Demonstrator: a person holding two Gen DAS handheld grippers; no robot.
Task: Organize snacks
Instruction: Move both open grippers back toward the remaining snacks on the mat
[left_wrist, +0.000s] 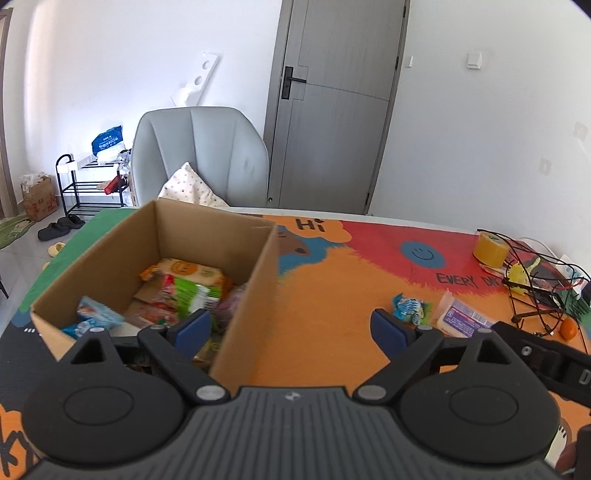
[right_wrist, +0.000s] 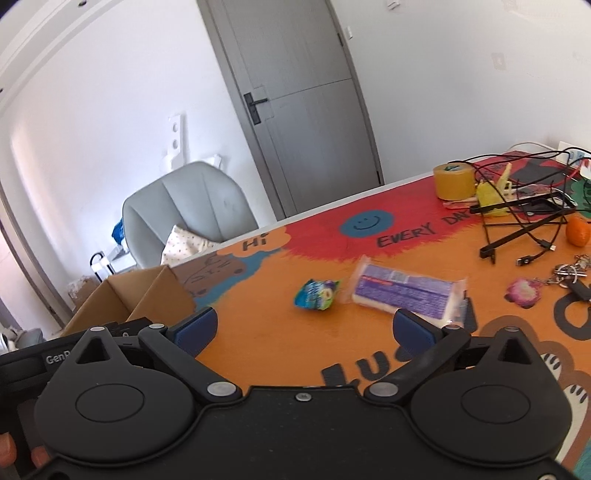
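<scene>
The small blue-and-green snack packet (right_wrist: 317, 294) lies on the bright orange cartoon surface (right_wrist: 280, 343), just beside the long purple-and-white wrapped snack (right_wrist: 404, 291). The brown cardboard box (left_wrist: 255, 280) to the left holds more snacks. My right hand-held gripper (right_wrist: 302, 328) is wide and empty — my left hand-held gripper (left_wrist: 291, 325) too.

An open cardboard box (left_wrist: 236, 295), several snack packets inside, sits ahead-left of the left tool; a small blue-green packet (right_wrist: 317, 293) and a flat purple-labelled pack (right_wrist: 404, 291) lie ahead of the right tool.
</scene>
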